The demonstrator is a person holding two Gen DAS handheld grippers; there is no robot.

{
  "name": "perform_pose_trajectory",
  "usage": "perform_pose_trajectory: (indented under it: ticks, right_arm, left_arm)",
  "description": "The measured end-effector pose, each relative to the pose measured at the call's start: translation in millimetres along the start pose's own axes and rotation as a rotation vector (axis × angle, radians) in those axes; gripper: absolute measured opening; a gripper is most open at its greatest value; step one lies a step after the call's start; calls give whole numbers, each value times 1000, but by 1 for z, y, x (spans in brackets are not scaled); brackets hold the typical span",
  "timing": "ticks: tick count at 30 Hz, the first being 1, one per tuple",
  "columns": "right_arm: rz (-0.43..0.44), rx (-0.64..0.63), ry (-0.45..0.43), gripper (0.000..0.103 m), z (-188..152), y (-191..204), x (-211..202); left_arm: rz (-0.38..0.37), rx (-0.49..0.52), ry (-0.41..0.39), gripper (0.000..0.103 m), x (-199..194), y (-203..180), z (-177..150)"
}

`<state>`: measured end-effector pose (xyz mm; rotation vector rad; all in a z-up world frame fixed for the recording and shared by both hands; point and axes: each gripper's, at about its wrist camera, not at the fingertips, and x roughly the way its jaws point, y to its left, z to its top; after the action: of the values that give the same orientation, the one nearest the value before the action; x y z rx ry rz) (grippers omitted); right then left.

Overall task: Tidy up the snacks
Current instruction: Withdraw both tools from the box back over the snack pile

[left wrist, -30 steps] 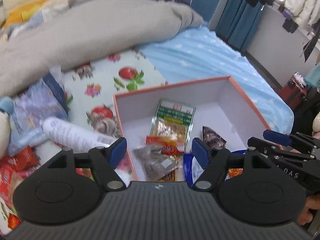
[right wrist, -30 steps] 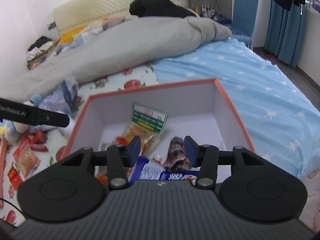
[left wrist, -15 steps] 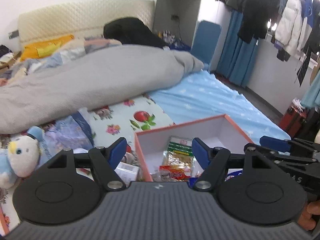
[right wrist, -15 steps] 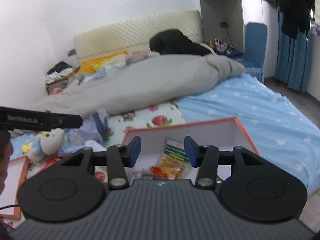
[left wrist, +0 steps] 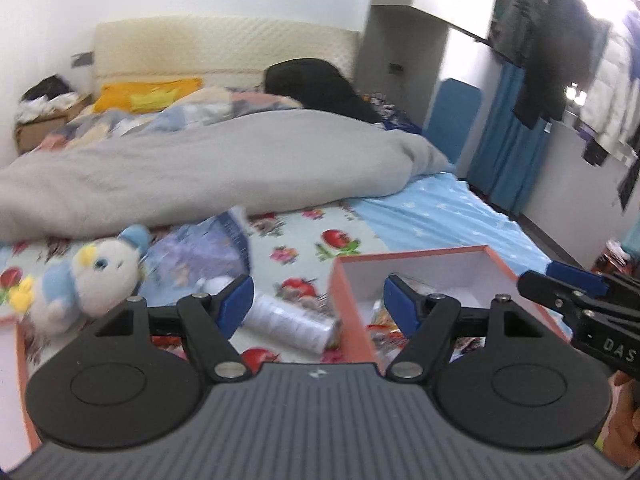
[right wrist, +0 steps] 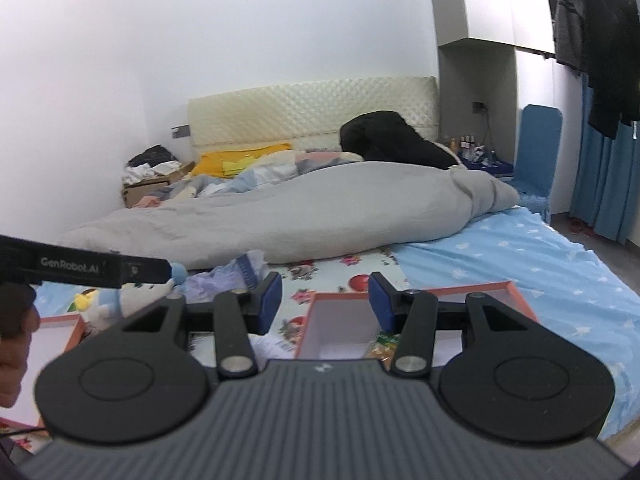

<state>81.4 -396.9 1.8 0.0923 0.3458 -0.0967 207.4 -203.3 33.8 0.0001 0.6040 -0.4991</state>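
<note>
An orange box (left wrist: 424, 258) with a white inside lies on the bed, with several snack packets (left wrist: 382, 318) in it. My left gripper (left wrist: 318, 296) hangs open and empty above the box's left wall. In the right wrist view the same box (right wrist: 486, 291) sits low behind my right gripper (right wrist: 325, 300), which is also open with nothing between its fingers; one packet (right wrist: 383, 340) shows under it. The right gripper (left wrist: 548, 276) pokes in at the right edge of the left wrist view. A finger of the left gripper (right wrist: 152, 271) crosses the left of the right wrist view.
A white bottle (left wrist: 290, 322) lies left of the box on the flowered sheet. A plush toy (left wrist: 90, 274) and a crumpled plastic bag (left wrist: 200, 252) lie further left. An orange-rimmed lid (right wrist: 60, 322) is at the left. A grey duvet (right wrist: 300, 216) covers the back of the bed.
Both grippers have risen and drawn back from the box and tilted up, so the box has slid low in both views and the room shows. The jaws have kept their width.
</note>
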Motion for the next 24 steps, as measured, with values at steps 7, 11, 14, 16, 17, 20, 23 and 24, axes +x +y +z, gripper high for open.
perform_pose_trajectory:
  ticks: [7,11,14,16,17,20,23,24]
  right_arm:
    - [19,-34,20,50,-20,35,-1]
    - [46,-3,42,50,-34,51,0]
    - [60,6,66,50,-45,62,2]
    - [62,19,87,50,-52,69,4]
    - [65,22,97,50,-54,72,5]
    - [67,13,111,50,-62,82,6]
    - [72,19,128,50,-71,89,7]
    - [82,20,135,50,-74,92,8]
  left_arm:
    - [48,-71,9,76,-17,43,-36]
    - [89,-61,6,76,-22,56,-58]
    - [97,-82,9,76,-26,68,-70]
    - [110,-87,14,76,-28,75,-78]
    - [117,-87,17,76,-29,78,-83]
    - [125,-117,28,76,-33,90,-97]
    - [142,-147,40,76,-37,101,-113]
    - [148,-150,41,76,-39,104,-118]
